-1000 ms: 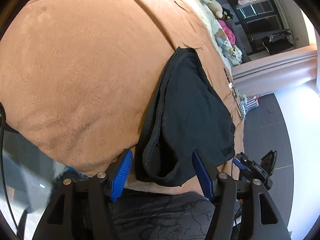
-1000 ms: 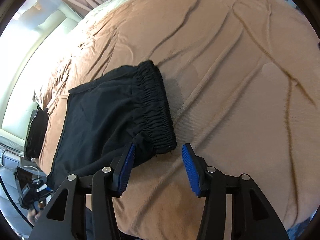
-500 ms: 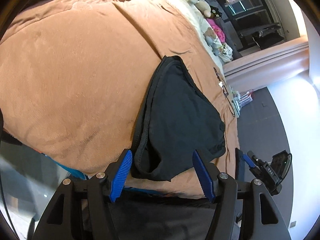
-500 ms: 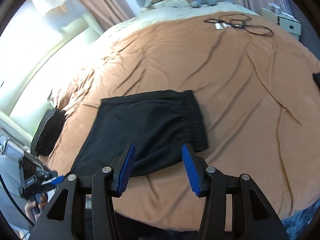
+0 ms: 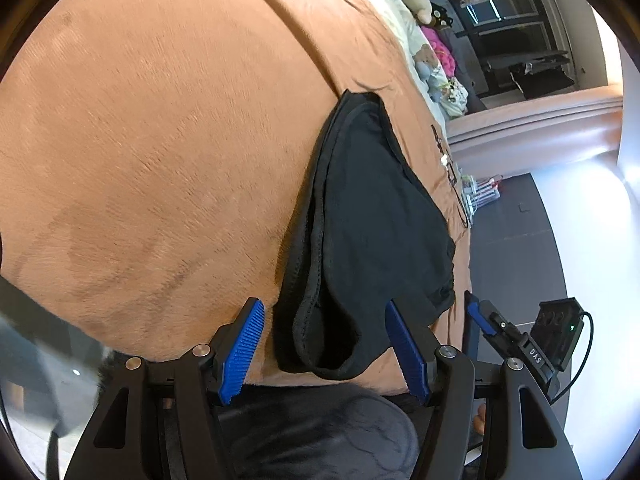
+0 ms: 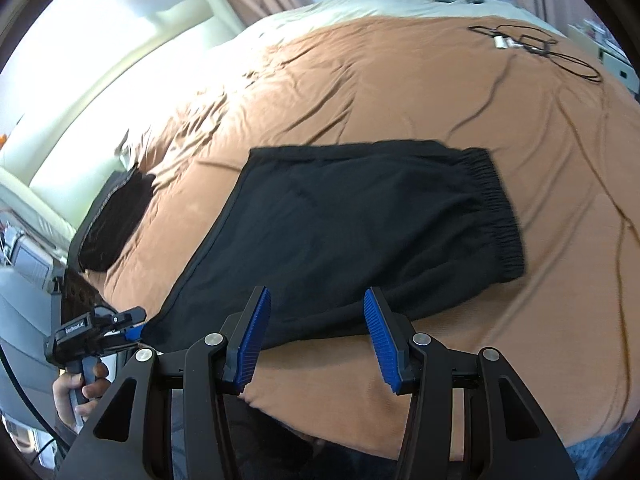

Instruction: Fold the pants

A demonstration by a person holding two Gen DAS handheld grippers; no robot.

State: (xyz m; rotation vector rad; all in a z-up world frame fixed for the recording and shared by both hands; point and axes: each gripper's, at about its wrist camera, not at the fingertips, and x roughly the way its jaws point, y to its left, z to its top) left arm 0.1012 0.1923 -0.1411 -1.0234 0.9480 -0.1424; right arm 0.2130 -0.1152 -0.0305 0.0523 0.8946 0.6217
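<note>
Pants (image 6: 352,232) lay flat on the brown bed, waistband at their far end, and with both my left gripper (image 5: 324,348) and right gripper (image 6: 316,336) empty, jaws apart, I judged it best to pinch both layers at the near hem.

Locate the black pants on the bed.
In the right wrist view, the black pants lie flat on the brown blanket near its front edge, just beyond the right gripper.
</note>
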